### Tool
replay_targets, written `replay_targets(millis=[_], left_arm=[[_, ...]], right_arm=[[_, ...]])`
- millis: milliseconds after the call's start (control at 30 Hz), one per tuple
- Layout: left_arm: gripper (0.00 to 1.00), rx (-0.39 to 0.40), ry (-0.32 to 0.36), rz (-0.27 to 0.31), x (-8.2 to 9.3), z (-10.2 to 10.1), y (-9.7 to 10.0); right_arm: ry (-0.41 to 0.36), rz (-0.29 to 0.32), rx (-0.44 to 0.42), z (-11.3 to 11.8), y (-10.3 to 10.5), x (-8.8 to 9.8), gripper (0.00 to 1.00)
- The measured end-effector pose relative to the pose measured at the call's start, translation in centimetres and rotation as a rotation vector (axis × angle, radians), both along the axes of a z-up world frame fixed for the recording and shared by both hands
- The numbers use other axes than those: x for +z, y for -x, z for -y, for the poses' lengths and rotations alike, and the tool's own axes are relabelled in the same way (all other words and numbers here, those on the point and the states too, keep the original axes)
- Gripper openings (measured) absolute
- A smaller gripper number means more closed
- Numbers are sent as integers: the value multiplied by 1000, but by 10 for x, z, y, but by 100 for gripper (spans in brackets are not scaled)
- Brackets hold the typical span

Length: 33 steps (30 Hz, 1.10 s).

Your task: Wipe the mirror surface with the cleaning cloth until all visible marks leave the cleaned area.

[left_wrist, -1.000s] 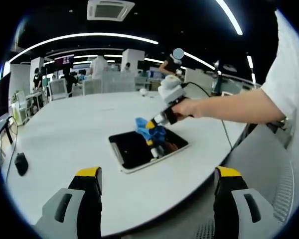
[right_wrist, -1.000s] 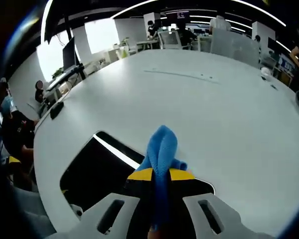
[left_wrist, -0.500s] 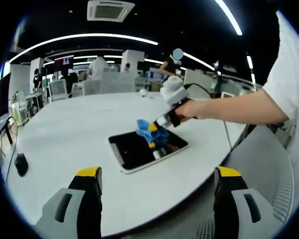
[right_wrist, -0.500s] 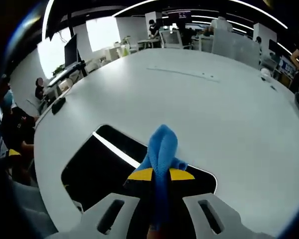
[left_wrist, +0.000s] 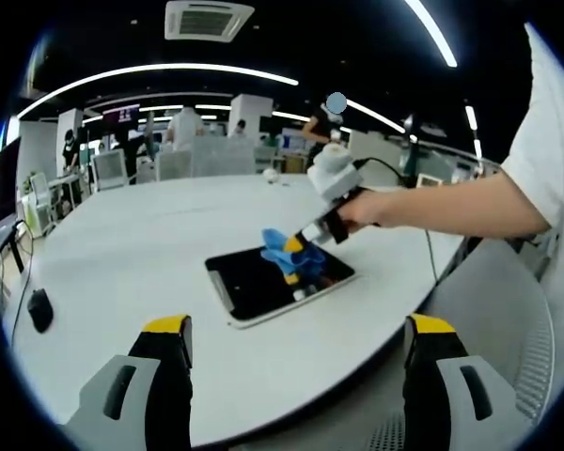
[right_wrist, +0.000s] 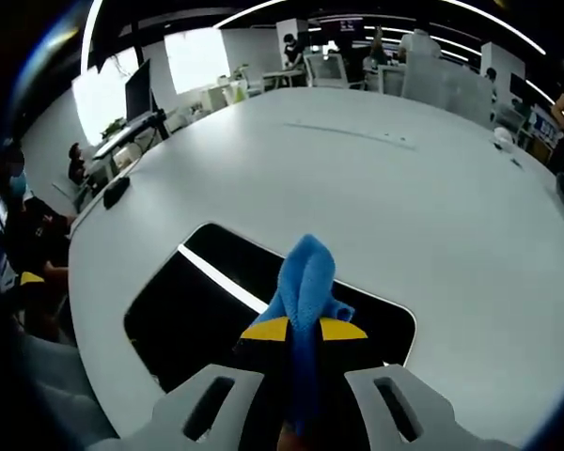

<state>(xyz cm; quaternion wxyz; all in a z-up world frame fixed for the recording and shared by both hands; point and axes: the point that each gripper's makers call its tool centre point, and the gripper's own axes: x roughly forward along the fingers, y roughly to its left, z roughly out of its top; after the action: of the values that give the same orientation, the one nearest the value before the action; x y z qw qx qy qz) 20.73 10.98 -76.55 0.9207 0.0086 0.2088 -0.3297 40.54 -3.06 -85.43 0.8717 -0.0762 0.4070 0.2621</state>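
Left gripper view. Left tongs (left_wrist: 296, 376): one pair, spread wide, gripping nothing, held low at the near edge of the worktop (left_wrist: 122, 254), probably kept back so the wiping stays in sight. Mirror (left_wrist: 277, 280): one, flat on the worktop, dark glass in a pale frame, lying past the tongs towards the middle. Cleaning cloth (left_wrist: 284, 249): one, blue, bunched, pressed onto the far part of the mirror by the right tongs (left_wrist: 296, 249), which a hand (left_wrist: 367, 209) brings in from the right at a slant, presumably to bear down on the glass. Small dark object (left_wrist: 39, 308): one, on the worktop at far left, well apart from the mirror.

Right gripper view. Right tongs (right_wrist: 304, 331): pressed together on the cleaning cloth (right_wrist: 305, 277), a fold of which stands up past the yellow tips. Mirror (right_wrist: 207, 301): directly under the cloth, reflecting one ceiling light strip. No marks can be made out on the glass at this resolution.
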Motion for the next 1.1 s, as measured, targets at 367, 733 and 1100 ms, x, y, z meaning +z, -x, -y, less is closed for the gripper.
replay_targets(millis=[367,733,1100], left_arm=[[93,-6,-5,-2,0,0,1],[92,-5,-7,2,0,0,0],[92,-2,-12,8,0,-1,0]], right_arm=[[13,-7,24,-2,20,-2,5],[29,-1,51,-5,43,0,5],[32,-13,65,-9,65,1,5]])
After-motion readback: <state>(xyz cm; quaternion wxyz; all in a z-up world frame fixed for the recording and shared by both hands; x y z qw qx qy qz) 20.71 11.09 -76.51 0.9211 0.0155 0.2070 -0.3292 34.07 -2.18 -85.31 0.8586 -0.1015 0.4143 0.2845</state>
